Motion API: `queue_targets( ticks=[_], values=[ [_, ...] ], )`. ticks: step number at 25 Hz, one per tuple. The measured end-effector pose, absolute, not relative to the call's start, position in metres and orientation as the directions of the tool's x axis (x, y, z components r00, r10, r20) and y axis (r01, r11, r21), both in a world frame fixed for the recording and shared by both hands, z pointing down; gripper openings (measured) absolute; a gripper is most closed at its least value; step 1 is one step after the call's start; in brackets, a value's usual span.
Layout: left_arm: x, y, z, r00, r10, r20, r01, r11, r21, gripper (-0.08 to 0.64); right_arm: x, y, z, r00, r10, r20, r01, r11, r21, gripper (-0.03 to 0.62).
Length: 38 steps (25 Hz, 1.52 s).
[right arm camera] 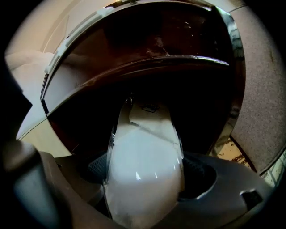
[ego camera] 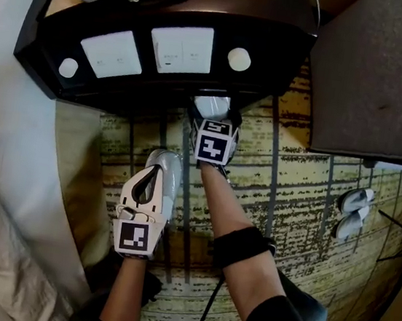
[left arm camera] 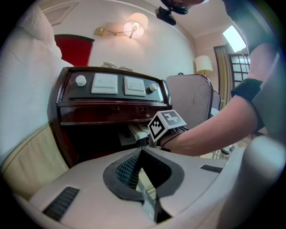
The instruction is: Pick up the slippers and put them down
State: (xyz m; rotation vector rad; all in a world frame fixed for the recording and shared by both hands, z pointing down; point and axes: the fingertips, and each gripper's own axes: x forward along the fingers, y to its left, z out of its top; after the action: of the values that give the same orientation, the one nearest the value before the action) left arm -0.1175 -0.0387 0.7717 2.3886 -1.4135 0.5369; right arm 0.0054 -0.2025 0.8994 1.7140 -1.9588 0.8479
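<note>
While at nightstand (right arm camera: 147, 40), slippers (right arm camera: 143, 170) between right jaws

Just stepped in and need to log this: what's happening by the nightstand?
A person works two handheld grippers at the nightstand. The right gripper grips a plastic-wrapped white slipper at the nightstand's dark lower opening. The left gripper, jaws together, sits over a second pale slipper above the patterned carpet; whether it pinches the wrapping is unclear.
</note>
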Motion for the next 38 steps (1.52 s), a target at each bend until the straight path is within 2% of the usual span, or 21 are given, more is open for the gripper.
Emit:
queue_targets(
  ticks=[1, 2, 3, 5, 8, 17, 20, 25, 32, 38],
  values=[
    [-0.120, -0.040, 0.772, 0.442, -0.767, 0.465, -0.882, -0.465, 0.071, 0.001, 0.006, -0.207, 0.898, -0.160, -0.744, 0.649, -0.982, 0.055, -0.179, 0.446],
    [-0.122, -0.042, 0.772, 0.440, -0.770, 0.461, -0.883, -0.464, 0.069, 0.001, 0.007, -0.210, 0.898, -0.154, -0.746, 0.648, -0.983, 0.051, -0.176, 0.377],
    [-0.124, -0.044, 0.772, 0.438, -0.773, 0.458, -0.884, -0.462, 0.065, 0.001, 0.008, -0.212, 0.899, -0.151, -0.744, 0.651, -0.984, 0.052, -0.169, 0.345],
    [-0.129, -0.049, 0.770, 0.428, -0.782, 0.452, -0.891, -0.449, 0.067, 0.001, 0.006, -0.215, 0.904, -0.150, -0.735, 0.661, -0.986, 0.064, -0.153, 0.337],
    [-0.133, -0.054, 0.768, 0.414, -0.790, 0.452, -0.900, -0.429, 0.075, 0.001, 0.009, -0.215, 0.916, -0.132, -0.723, 0.678, -0.988, 0.045, -0.145, 0.336],
    [-0.135, -0.056, 0.774, 0.420, -0.792, 0.442, -0.898, -0.434, 0.077, 0.001, 0.016, -0.220, 0.921, -0.108, -0.741, 0.663, -0.989, 0.011, -0.149, 0.398],
    [-0.132, -0.057, 0.775, 0.424, -0.790, 0.443, -0.897, -0.434, 0.086, 0.001, 0.017, -0.228, 0.908, -0.082, -0.774, 0.627, -0.996, 0.038, -0.084, 0.479],
    [-0.128, -0.063, 0.773, 0.433, -0.791, 0.432, -0.893, -0.442, 0.087, 0.000, 0.013, -0.238, 0.889, -0.098, -0.811, 0.577, -0.995, 0.097, -0.032, 0.482],
    [-0.121, -0.052, 0.757, 0.442, -0.771, 0.459, -0.888, -0.450, 0.099, 0.000, 0.010, -0.204, 0.881, -0.126, -0.775, 0.620, -0.988, 0.155, -0.007, 0.480],
    [-0.119, -0.019, 0.683, 0.450, -0.737, 0.504, -0.879, -0.465, 0.105, 0.000, 0.009, -0.136, 0.822, -0.184, -0.707, 0.683, -0.979, 0.193, -0.065, 0.400]
  ],
)
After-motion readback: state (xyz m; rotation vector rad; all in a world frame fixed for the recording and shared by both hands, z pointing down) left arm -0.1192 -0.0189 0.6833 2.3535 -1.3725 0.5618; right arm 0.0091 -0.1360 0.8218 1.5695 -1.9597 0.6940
